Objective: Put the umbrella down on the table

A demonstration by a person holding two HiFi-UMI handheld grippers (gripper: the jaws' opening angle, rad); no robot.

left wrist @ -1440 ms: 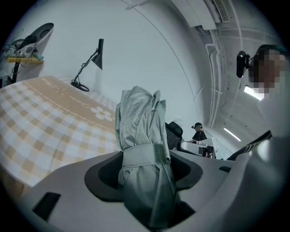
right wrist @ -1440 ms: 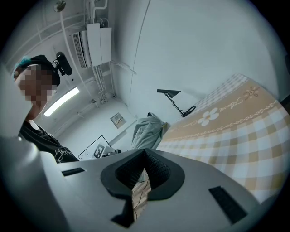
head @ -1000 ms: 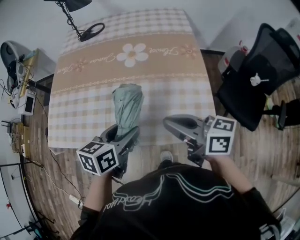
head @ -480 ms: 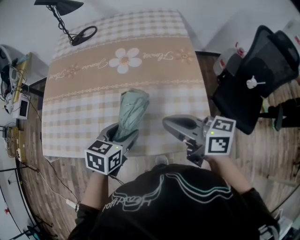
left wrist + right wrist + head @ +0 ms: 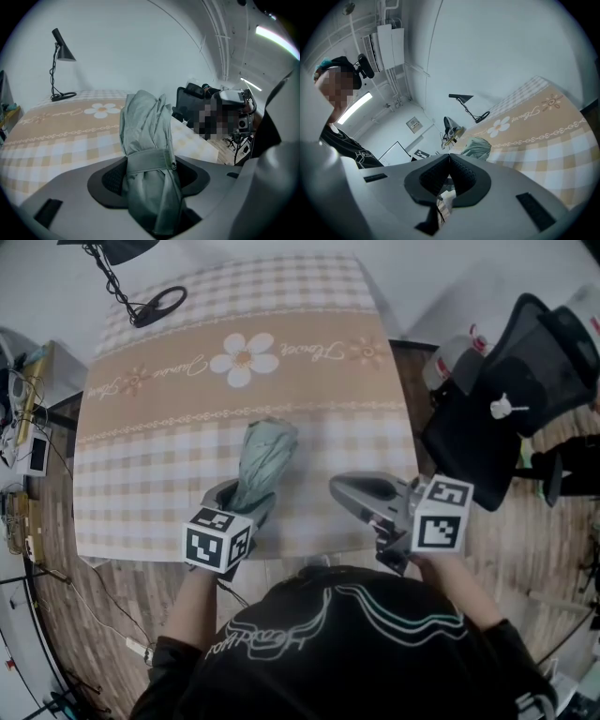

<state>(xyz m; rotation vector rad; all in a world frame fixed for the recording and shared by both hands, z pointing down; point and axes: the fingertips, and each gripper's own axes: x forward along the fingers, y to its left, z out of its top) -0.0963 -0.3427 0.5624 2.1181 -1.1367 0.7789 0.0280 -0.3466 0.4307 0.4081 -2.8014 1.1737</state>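
The left gripper, held at about 7 o'clock in the head view, has its jaws spread wide and closed around a folded sage-green umbrella. In the left gripper view the gripper grips the bundle just below its wrap strap. The fabric fills the gap between the dark pads.

At the far left, at 9 o'clock, a side shelf holds small electronics and tangled cables. At 11 o'clock a black desk lamp stands with its ring base on the far corner of the table. A checked beige cloth with a white daisy print covers the table.

The umbrella is above the near half of the table. It rises from the left gripper and points towards 12 o'clock, leaning slightly right. Its loose end hangs over the cloth, though whether it touches the cloth is hard to judge from above. Nothing lies on the cloth between the umbrella and the lamp.

To the right, at 5 o'clock, the right gripper reaches over the near table edge, well apart from the umbrella. In the right gripper view its jaws meet at the tips with nothing between them. The umbrella shows just beyond them.

At 3 o'clock a black office chair stands on the wood floor beside the table.
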